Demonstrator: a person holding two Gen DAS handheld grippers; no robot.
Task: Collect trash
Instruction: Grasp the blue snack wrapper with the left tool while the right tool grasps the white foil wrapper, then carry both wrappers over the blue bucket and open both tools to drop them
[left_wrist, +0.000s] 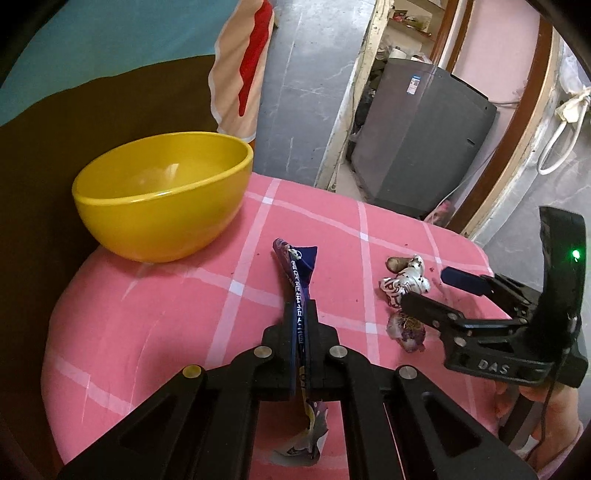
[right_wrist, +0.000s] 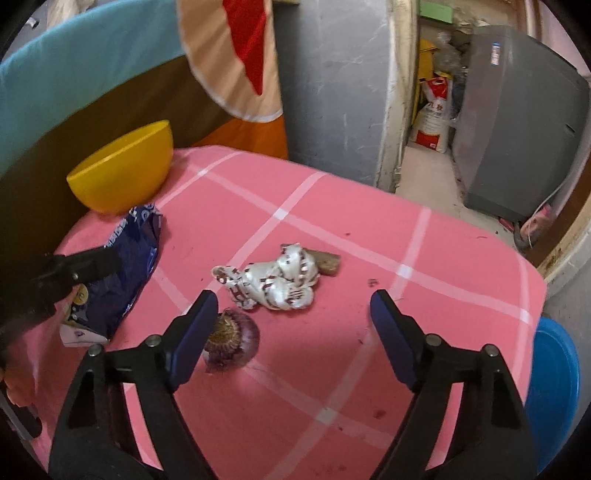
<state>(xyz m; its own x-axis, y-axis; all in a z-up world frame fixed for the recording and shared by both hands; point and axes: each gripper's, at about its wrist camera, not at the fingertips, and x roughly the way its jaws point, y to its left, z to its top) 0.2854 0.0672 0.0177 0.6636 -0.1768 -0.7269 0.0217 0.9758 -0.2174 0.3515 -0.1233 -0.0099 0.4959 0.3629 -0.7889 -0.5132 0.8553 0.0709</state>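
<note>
The blue wrapper (left_wrist: 301, 295) is pinched fast in the closed left claw (left_wrist: 300, 321), near the yellow bowl (left_wrist: 162, 195). The right claw (right_wrist: 291, 314) is held wide and empty above the crumpled white wrapper (right_wrist: 273, 284) on the pink cloth (right_wrist: 369, 240); it should be centred, lowered, then closed

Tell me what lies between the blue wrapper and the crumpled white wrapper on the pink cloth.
Only bare pink cloth with its white stripes separates the blue wrapper from the white wrapper. The right wrist view shows it best; the onion piece sits nearer the camera.
</note>
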